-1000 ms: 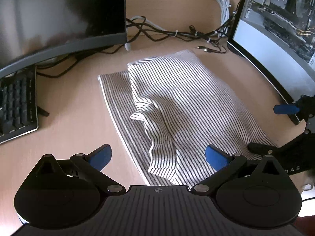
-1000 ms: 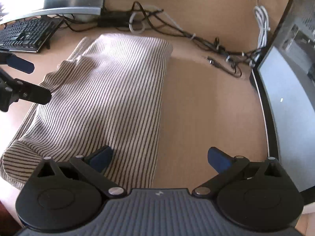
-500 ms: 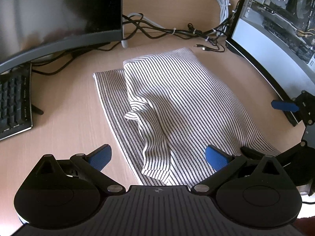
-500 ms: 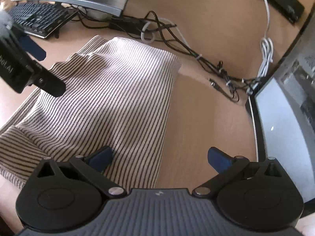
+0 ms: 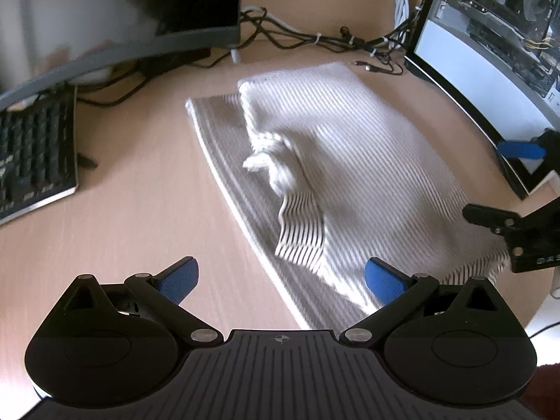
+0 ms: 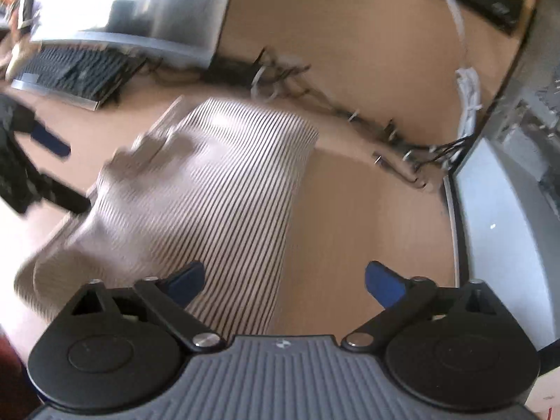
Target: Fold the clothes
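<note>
A striped white and dark garment [image 5: 350, 161] lies folded on the wooden desk [image 5: 140, 217], with a rumpled sleeve fold along its left side. It also shows in the right wrist view [image 6: 210, 192]. My left gripper [image 5: 281, 278] is open and empty, above the garment's near left edge. My right gripper [image 6: 285, 280] is open and empty, above the garment's near right edge. The right gripper [image 5: 514, 189] also shows at the right of the left wrist view, and the left gripper [image 6: 45, 171] at the left of the right wrist view. Both views are motion-blurred.
A keyboard [image 5: 31, 154] and a curved monitor [image 5: 105, 17] stand at the left. A second monitor [image 5: 490, 70] stands at the right. Tangled cables [image 5: 332, 40] run along the back of the desk.
Both grippers have drawn back and up from the garment, which now looks smaller and farther. Both stay open. The garment lies as before.
</note>
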{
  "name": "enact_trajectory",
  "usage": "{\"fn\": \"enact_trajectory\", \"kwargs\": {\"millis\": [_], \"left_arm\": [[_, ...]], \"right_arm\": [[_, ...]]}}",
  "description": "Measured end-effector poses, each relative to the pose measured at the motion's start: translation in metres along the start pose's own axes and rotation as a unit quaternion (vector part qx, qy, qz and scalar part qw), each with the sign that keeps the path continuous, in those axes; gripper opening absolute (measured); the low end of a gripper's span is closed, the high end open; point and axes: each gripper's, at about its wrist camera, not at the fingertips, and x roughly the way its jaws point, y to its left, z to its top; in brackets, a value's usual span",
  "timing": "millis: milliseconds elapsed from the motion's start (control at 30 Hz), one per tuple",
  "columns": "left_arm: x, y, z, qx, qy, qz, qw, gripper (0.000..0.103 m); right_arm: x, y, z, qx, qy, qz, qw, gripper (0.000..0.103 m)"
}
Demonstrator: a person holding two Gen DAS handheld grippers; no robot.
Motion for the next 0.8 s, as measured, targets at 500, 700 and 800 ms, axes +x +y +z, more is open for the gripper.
{"fn": "enact_trajectory", "kwargs": {"millis": [500,700,800], "left_arm": [[-0.011,0.0,-0.009,-0.022,0.002,0.015,0.9996,0.103],[-0.016,-0.002,-0.008,-0.029,-0.007,0.011,0.9995,0.103],[-0.015,-0.002,-0.008,-0.029,-0.006,0.01,0.9995,0.103]], "right_arm": [[-0.028,0.048,0.005,-0.121,-0.004,0.222,0.968,0.068],[-0.018,0.069,-0.013,-0.203,0.003,0.191,0.96,0.068],[-0.017,0.074,-0.014,-0.213,0.002,0.177,0.961,0.068]]}}
